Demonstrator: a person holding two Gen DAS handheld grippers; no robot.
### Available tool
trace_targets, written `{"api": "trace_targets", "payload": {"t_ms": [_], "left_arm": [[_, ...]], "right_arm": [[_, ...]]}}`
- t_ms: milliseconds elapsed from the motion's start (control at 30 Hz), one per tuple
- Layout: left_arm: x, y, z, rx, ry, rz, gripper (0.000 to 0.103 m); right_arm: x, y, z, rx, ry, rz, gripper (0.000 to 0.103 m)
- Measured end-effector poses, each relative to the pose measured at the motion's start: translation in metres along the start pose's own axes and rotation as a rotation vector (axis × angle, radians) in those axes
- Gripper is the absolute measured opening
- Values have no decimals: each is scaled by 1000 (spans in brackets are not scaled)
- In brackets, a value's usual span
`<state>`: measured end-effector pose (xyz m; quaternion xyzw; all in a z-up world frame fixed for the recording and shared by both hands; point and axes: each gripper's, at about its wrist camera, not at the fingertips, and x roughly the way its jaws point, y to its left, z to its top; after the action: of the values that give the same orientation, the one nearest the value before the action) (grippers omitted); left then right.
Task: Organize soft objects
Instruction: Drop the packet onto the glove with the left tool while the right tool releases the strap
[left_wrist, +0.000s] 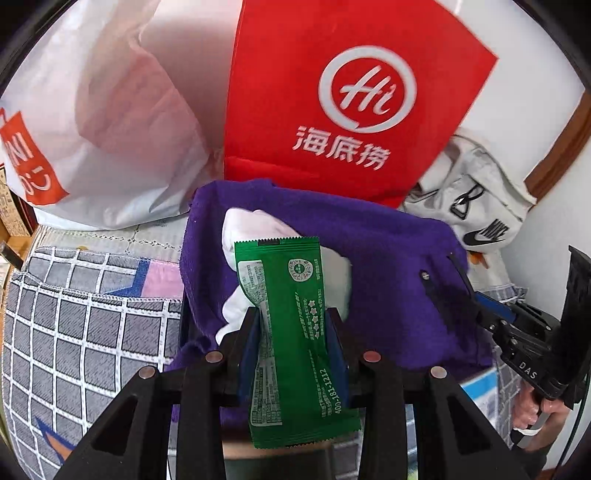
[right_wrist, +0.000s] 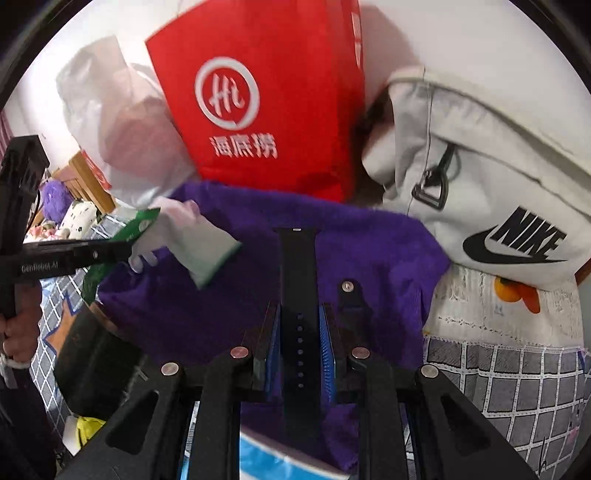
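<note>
My left gripper (left_wrist: 291, 325) is shut on a green snack packet (left_wrist: 291, 332) and holds it upright above a purple towel (left_wrist: 388, 258). A white cloth (left_wrist: 251, 229) lies on the towel just behind the packet. My right gripper (right_wrist: 299, 325) is shut on a black watch strap (right_wrist: 297, 295) and holds it over the same purple towel (right_wrist: 258, 288). In the right wrist view the left gripper (right_wrist: 122, 247) with the green packet (right_wrist: 136, 229) sits at the left, next to the white cloth (right_wrist: 192, 240). The right gripper also shows in the left wrist view (left_wrist: 458, 273).
A red paper bag (left_wrist: 332, 92) stands behind the towel, with a white plastic bag (left_wrist: 103, 122) on its left and a white Nike bag (right_wrist: 498, 166) on its right. A grey checked bed cover (left_wrist: 74, 332) lies under everything. Plush toys (right_wrist: 74, 214) sit far left.
</note>
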<state>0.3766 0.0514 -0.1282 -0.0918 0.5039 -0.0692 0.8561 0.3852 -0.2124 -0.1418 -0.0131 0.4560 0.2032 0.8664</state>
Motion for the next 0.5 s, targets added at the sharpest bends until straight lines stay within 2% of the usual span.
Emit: {"api": "trace_targets", "payload": {"t_ms": [233,500], "left_arm": [[27,1,3,14,37,28,33],[43,-1,3,19,72,31,33]], "right_arm": [[30,-7,-7,8,93,8,20],[40,-7,-14,6,130,5,20]]}}
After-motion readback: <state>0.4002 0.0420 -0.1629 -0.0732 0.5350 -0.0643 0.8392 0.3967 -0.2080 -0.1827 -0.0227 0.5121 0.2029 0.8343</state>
